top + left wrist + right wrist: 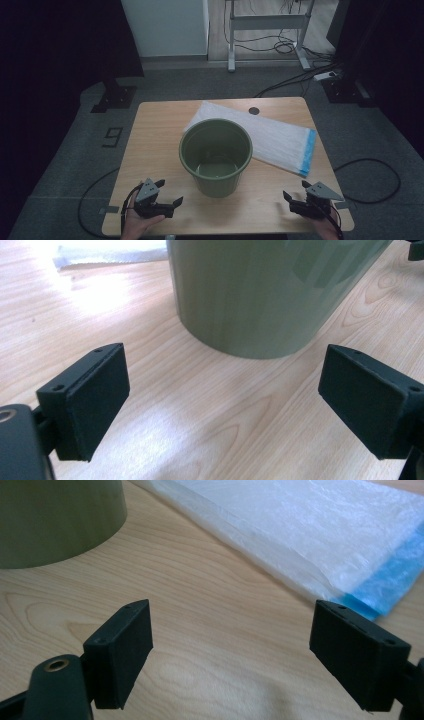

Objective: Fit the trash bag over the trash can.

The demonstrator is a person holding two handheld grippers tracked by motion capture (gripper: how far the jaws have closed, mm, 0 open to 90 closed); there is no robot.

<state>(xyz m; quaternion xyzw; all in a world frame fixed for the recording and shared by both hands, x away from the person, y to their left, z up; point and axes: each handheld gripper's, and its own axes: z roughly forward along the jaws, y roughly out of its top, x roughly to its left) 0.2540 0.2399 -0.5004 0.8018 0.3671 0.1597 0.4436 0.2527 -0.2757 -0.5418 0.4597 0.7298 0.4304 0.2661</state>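
Overhead camera; both tool cameras share the bucket [216, 155].

Round olive-green plastic bucket [216, 156] on a light wooden table [150, 145]

It stands upright between and ahead of the left gripper [167, 194] and right gripper [295, 189], jaws spread; a flat white plastic bag with a blue edge [272, 138] lies beyond.

Counted one green bucket [216, 156] at frame centre, one folded white plastic bag [270, 136] with a blue edge upper right of it, one wooden table [150, 145], two grippers: left gripper [167, 193], right gripper [296, 191], lower corners.
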